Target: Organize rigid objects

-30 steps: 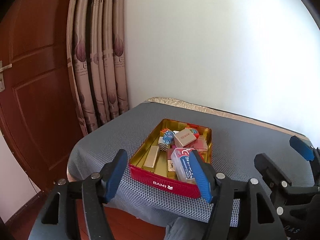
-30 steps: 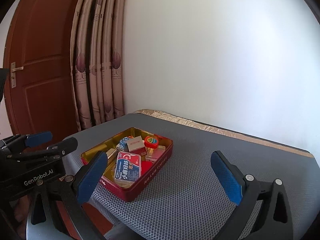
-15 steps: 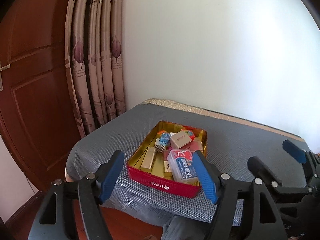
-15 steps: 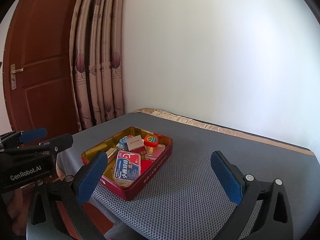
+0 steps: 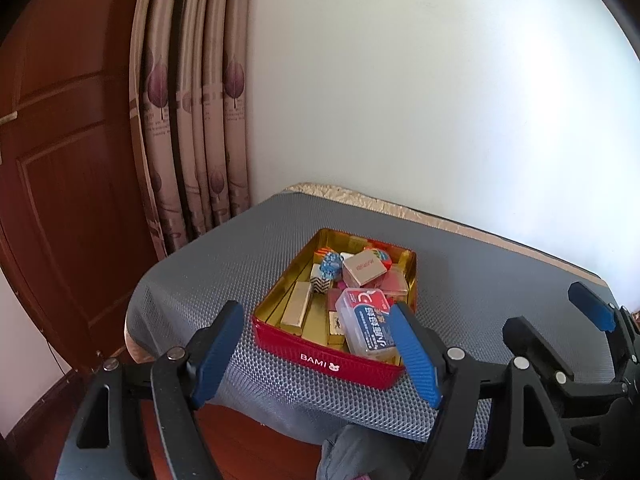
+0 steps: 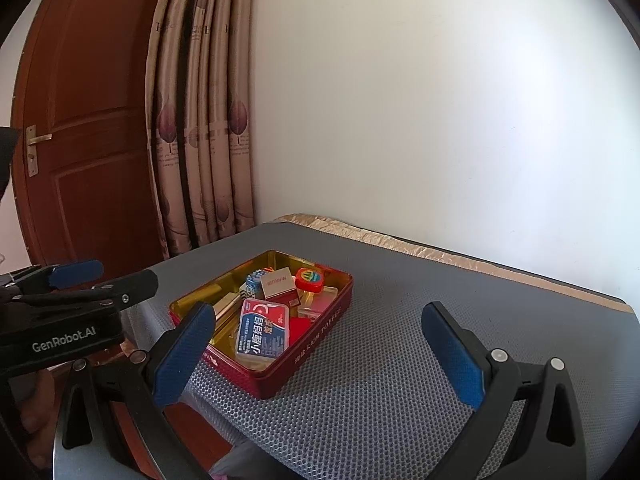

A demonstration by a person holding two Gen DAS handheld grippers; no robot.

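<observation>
The red tin [image 5: 328, 360] sits on the grey mesh mat [image 5: 224, 264] just ahead of the left gripper [image 5: 316, 354], its near wall lying between the two blue pads; the jaws have just been opening and now stand spread wide, pinching nothing. From the right gripper [image 6: 320, 354], also spread wide and empty, the tin lies ahead and toward its left finger, apart from both pads, with bare mat in front of the right finger. Inside the gold-lined tin, a clear plastic case with a blue and red label [image 6: 262, 334] lies tilted on top at the near end. Beyond it are a tan cardboard box [image 5: 365, 267], a gold bar [image 5: 297, 310], a blue patterned cube [image 5: 330, 263] and a red round piece [image 6: 310, 279].
</observation>
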